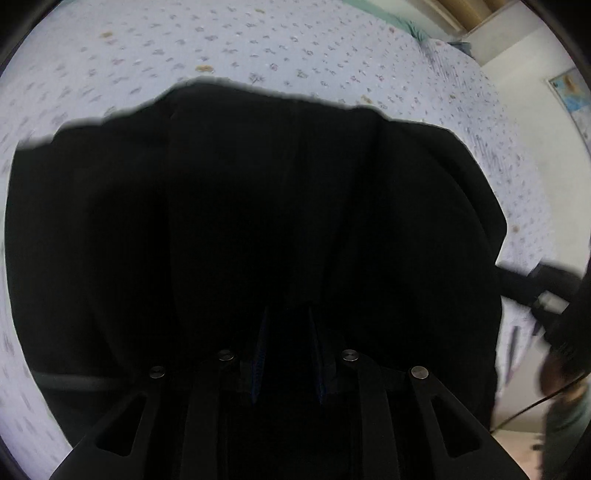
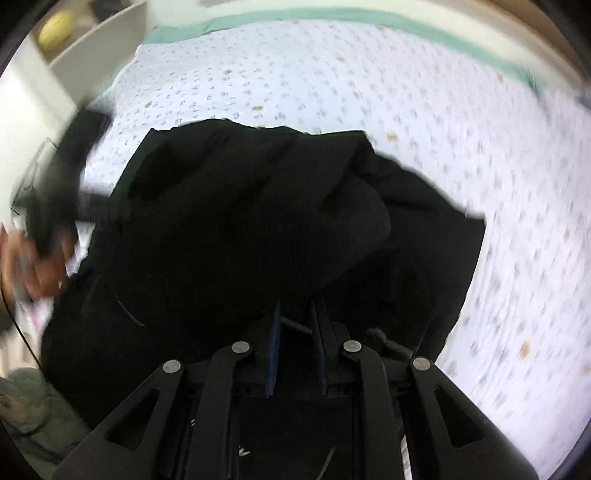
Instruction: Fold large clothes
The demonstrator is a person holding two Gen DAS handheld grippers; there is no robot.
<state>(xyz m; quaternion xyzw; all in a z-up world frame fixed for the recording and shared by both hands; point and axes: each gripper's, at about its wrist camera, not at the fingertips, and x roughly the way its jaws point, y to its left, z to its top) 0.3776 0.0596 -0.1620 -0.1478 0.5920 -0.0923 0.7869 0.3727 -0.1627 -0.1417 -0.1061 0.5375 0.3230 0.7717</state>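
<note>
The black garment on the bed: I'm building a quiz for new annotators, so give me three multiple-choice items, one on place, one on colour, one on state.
1. Where does the black garment lie?
A. on a wooden floor
B. on a floral bedsheet
C. in a basket

2. What colour is the strip along the sheet's far edge?
A. green
B. red
C. black

3. How are the jaws of the right gripper?
A. wide open, clear of the cloth
B. out of view
C. drawn close on a fold of the garment

Answers: B, the floral bedsheet surrounds the cloth; A, the green strip borders the sheet; C, dark cloth sits between the blue pads.
</note>
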